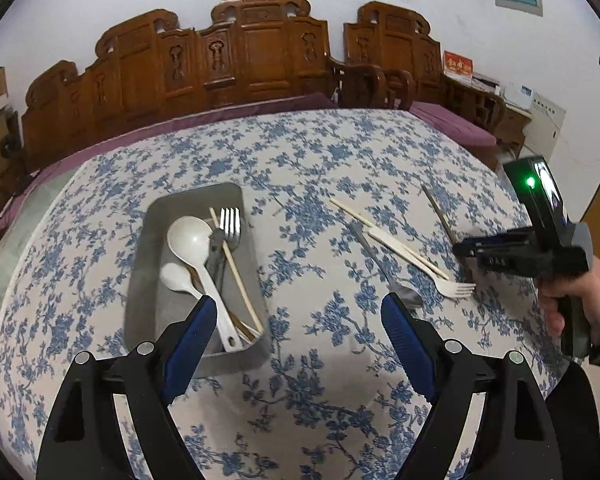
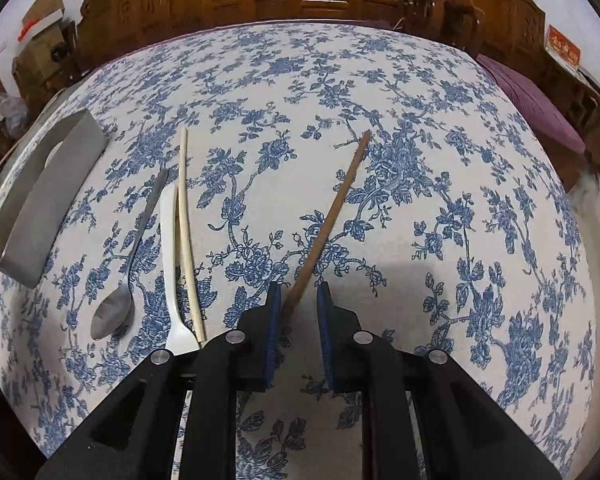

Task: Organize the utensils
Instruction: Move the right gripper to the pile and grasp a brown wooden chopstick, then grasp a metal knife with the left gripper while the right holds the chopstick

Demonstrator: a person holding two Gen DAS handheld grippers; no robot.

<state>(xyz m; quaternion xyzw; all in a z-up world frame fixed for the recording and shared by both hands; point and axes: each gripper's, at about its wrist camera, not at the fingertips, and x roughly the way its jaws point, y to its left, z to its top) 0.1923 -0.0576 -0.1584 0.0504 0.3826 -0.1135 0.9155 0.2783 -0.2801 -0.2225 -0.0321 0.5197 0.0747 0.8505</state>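
A grey tray [image 1: 152, 240] on the floral table holds two white spoons, a metal fork and chopsticks. My left gripper [image 1: 296, 312] is open and empty, hovering above the tray's near right corner. Loose on the cloth to the right lie a metal spoon [image 2: 116, 308], a white fork [image 2: 170, 248], a pale chopstick [image 2: 186, 220] and a brown chopstick [image 2: 332, 216]. My right gripper [image 2: 298, 296] is narrowly open with its jaws on either side of the brown chopstick's near end, low over the table. The tray [image 2: 40, 200] shows at the left in the right wrist view.
The table has a blue floral cloth [image 1: 320, 152]. Carved wooden chairs [image 1: 260, 52] with purple cushions stand behind it. The right gripper's body and the hand holding it [image 1: 556, 248] are at the table's right edge.
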